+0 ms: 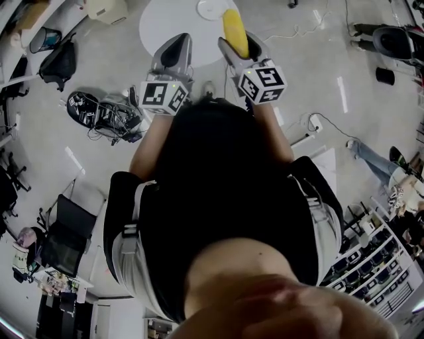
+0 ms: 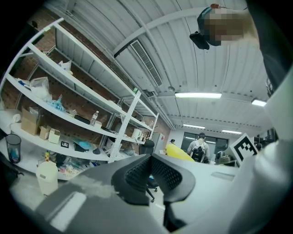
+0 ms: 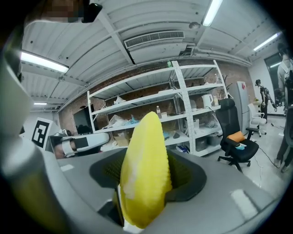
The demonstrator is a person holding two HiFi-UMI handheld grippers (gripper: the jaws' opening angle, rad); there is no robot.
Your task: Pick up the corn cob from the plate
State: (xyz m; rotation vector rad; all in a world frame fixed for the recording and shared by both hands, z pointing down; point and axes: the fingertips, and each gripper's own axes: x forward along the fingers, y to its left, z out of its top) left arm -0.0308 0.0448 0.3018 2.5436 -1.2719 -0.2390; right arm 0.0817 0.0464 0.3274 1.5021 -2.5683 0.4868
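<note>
Overhead, the head view shows a round white table (image 1: 165,20) on the grey floor ahead of the person, with both grippers held out over its near edge. Open metal shelving (image 3: 183,105) stocked with boxes and bottles lines the brick wall seen behind the jaws in both gripper views. The left gripper (image 1: 177,41) points level, its jaws brought together with nothing between them (image 2: 152,160). The right gripper (image 1: 238,45) tilts slightly downward, its jaws spread wide and clamped on the corn cob (image 3: 144,173), pads pressing on either side of it. A small white plate (image 1: 212,8) sits on the table at the top edge of the head view. The yellow cob (image 1: 235,30) is off the plate, held in the air and pointing away from the person, its far end just beside the plate.
</note>
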